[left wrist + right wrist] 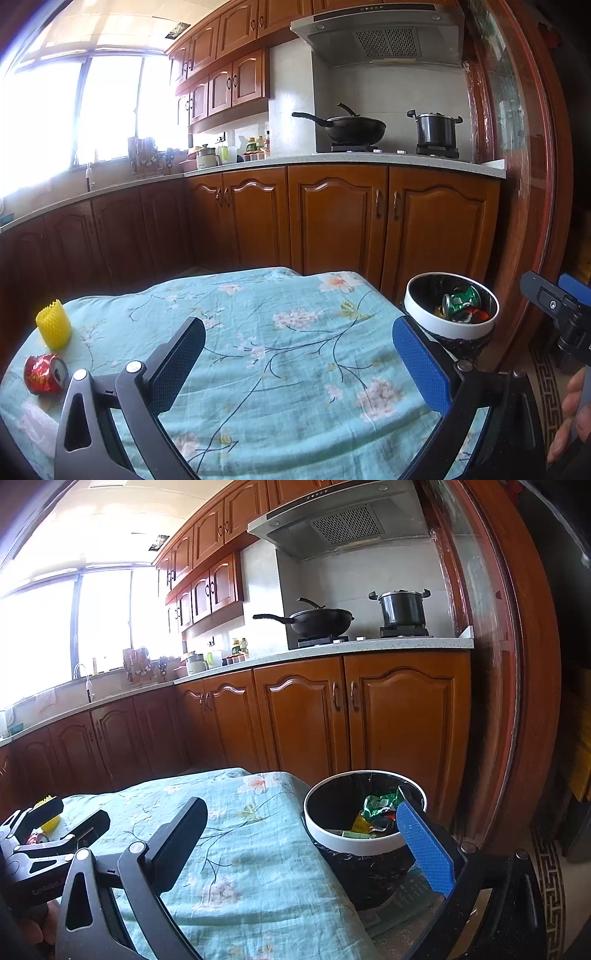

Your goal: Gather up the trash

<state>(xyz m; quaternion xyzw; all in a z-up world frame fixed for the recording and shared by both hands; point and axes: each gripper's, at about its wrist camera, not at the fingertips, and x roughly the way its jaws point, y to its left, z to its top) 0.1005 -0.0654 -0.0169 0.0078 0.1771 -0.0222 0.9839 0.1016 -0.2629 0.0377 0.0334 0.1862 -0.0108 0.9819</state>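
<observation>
A crushed red can [46,373] and a yellow foam fruit net [54,328] lie at the left end of the table with the floral cloth [280,354]. A white-rimmed bin [451,314] with a black liner stands off the table's right end, holding a crushed green can [461,300] and wrappers. My left gripper [299,365] is open and empty above the cloth. My right gripper [303,845] is open and empty, its blue finger [424,849] over the near rim of the bin [364,843]. The left gripper [62,823] partly hides the yellow net [48,821].
Wooden kitchen cabinets [332,218] stand behind the table. A wok [351,127] and a pot [436,129] sit on the stove. A wooden door frame [524,184] is at the right, by a patterned floor border [546,376].
</observation>
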